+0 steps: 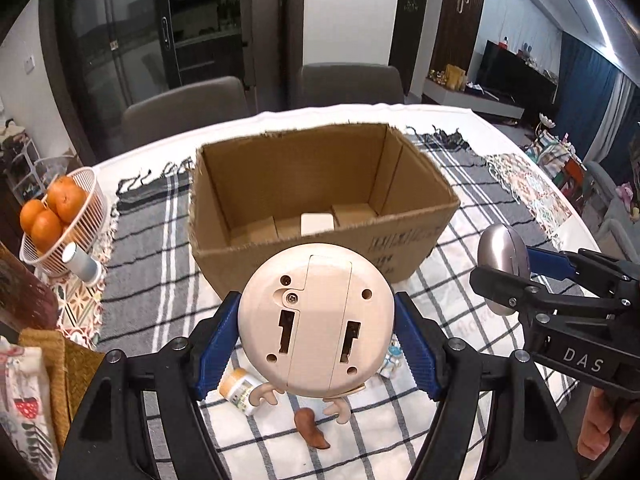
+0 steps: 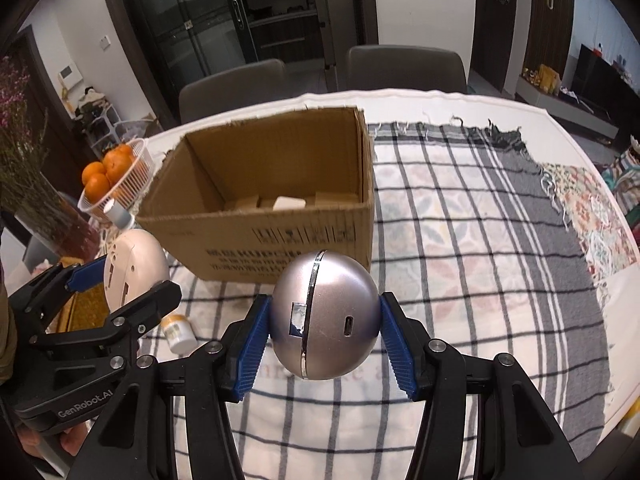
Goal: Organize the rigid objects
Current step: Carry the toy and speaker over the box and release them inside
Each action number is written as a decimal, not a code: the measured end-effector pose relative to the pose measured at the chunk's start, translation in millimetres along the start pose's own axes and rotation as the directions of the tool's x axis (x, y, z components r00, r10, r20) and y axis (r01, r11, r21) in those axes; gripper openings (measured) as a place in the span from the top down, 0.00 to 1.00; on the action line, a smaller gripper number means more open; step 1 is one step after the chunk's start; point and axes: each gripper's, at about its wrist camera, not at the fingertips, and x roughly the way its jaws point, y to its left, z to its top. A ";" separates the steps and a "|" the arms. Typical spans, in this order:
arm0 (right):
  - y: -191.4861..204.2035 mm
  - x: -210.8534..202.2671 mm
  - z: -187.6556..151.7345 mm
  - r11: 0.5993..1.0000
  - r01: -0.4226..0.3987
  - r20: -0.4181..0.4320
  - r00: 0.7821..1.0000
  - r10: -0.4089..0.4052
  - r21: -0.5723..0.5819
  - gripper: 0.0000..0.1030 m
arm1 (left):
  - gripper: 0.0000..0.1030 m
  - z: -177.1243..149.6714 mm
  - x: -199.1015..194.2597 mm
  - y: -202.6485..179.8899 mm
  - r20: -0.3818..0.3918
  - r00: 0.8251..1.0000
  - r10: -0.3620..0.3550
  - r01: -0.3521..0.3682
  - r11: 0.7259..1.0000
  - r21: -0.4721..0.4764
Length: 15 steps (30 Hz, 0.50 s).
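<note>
My left gripper (image 1: 316,336) is shut on a round cream toy clock (image 1: 314,316), its back panel toward the camera and small legs hanging below. My right gripper (image 2: 324,332) is shut on a silver ball-shaped gadget (image 2: 325,316) with a chrome seam. Both are held above the checked cloth, just in front of an open cardboard box (image 1: 416,236) holding a few pale blocks (image 1: 317,223). In the right wrist view the left gripper (image 2: 132,280) with the cream clock (image 2: 134,266) is at the left; in the left wrist view the right gripper (image 1: 516,280) with the silver gadget (image 1: 502,252) is at the right.
A small pill bottle (image 1: 239,394), a brown piece (image 1: 312,428) and a tiny figure (image 1: 391,360) lie on the cloth under the clock. A white basket of oranges (image 1: 60,216) and a small can (image 1: 82,264) stand at the left. Two chairs stand behind the table.
</note>
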 end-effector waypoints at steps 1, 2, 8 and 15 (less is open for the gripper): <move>0.3 -1.0 1.6 1.000 -0.003 0.005 1.000 0.003 0.001 0.47 | 0.28 1.7 -1.3 -0.4 0.005 1.000 0.002 -0.002 1.000 0.002; 0.2 -2.5 3.1 1.000 -0.005 0.011 1.000 0.005 0.003 0.47 | 0.28 3.6 -3.0 -0.4 0.011 1.000 0.005 -0.005 1.000 0.003; 1.7 -10.2 12.4 1.000 -0.015 0.045 0.999 0.014 0.008 0.47 | 0.28 12.6 -10.2 0.8 0.035 0.999 0.010 -0.010 1.000 0.005; 4.4 -14.2 26.7 0.999 -0.032 0.076 0.997 0.031 0.011 0.47 | 0.28 29.7 -16.2 6.8 0.059 0.998 0.024 -0.023 1.000 -0.006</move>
